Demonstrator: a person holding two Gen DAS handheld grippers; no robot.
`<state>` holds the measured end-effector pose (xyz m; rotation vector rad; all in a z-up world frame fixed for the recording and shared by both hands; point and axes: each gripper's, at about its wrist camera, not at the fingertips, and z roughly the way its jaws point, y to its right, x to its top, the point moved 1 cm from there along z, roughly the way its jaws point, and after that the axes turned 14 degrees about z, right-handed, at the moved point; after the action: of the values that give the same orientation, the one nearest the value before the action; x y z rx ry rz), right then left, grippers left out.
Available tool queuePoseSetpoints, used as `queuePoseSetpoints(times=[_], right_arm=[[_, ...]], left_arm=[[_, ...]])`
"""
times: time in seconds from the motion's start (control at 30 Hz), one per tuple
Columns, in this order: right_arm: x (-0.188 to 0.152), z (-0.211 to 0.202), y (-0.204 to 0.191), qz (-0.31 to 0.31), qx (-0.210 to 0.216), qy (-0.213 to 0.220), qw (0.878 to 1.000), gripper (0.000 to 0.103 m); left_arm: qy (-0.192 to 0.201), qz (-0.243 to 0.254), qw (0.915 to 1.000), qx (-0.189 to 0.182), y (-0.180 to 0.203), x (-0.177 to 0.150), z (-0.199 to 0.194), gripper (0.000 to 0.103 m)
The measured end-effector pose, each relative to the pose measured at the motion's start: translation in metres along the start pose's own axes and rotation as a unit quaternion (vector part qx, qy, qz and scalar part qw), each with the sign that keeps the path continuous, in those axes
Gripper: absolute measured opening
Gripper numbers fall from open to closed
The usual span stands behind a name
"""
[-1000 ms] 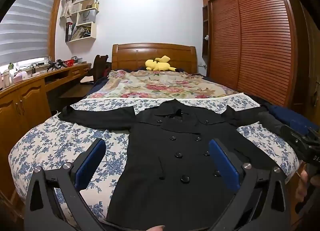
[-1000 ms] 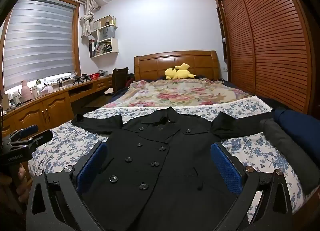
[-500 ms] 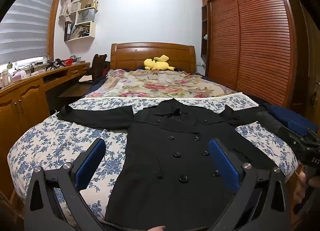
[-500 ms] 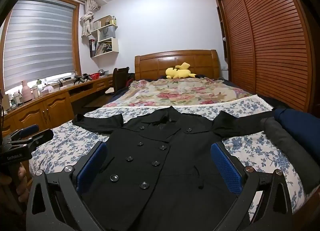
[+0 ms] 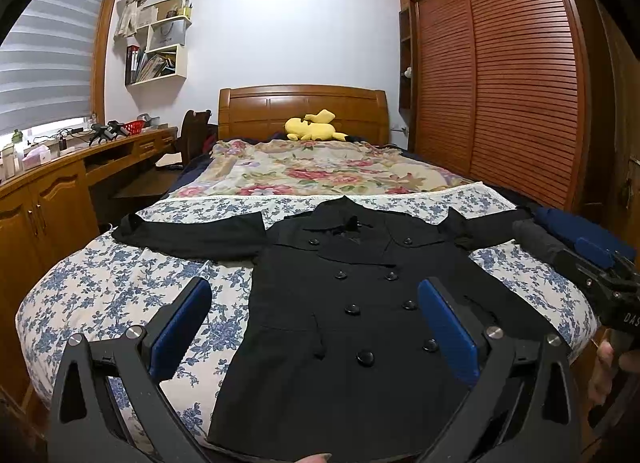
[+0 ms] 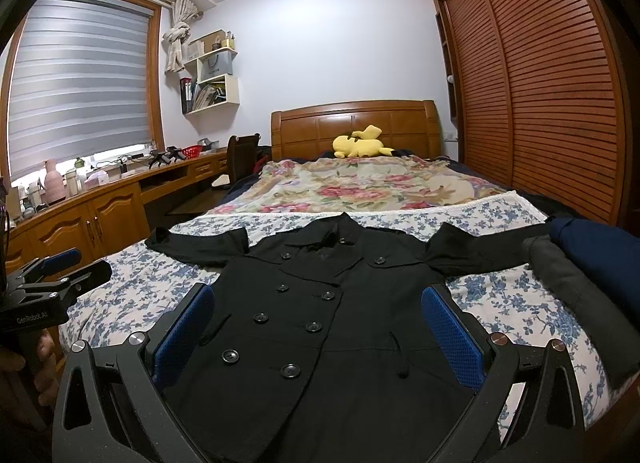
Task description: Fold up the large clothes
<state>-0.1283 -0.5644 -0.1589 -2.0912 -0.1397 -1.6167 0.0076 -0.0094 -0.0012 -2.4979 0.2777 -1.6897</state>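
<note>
A black double-breasted coat (image 5: 352, 303) (image 6: 320, 327) lies flat and face up on the foot of the bed, collar toward the headboard, both sleeves spread sideways. My left gripper (image 5: 314, 319) hovers open above the coat's lower half, nothing between its blue pads. My right gripper (image 6: 318, 327) is open too, held over the coat's lower front. Each gripper shows in the other's view: the right gripper (image 5: 600, 275) at the bed's right edge, the left gripper (image 6: 52, 283) at the bed's left edge, each with a hand below it.
The bed (image 5: 120, 295) has a blue-flowered sheet and a floral quilt (image 5: 320, 175) further back, with a yellow plush toy (image 5: 312, 127) by the headboard. Folded grey and navy clothes (image 6: 580, 263) sit at the right edge. A wooden desk (image 5: 48, 191) runs along the left, a slatted wardrobe (image 5: 500, 83) along the right.
Both grippers have shifted only slightly over the coat; the coat lies as before and both stay open.
</note>
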Motion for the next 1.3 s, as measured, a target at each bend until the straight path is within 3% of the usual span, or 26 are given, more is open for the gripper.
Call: queuePoseSetpoints(times=[1.3], right_arm=[[-0.0006,-0.0023,-0.0008,0.002,0.003,-0.001,1.000,0.103]], left_arm=[[-0.001,-0.002,1.0000,-0.002,0.0080,0.0075,0.0004,0.103]])
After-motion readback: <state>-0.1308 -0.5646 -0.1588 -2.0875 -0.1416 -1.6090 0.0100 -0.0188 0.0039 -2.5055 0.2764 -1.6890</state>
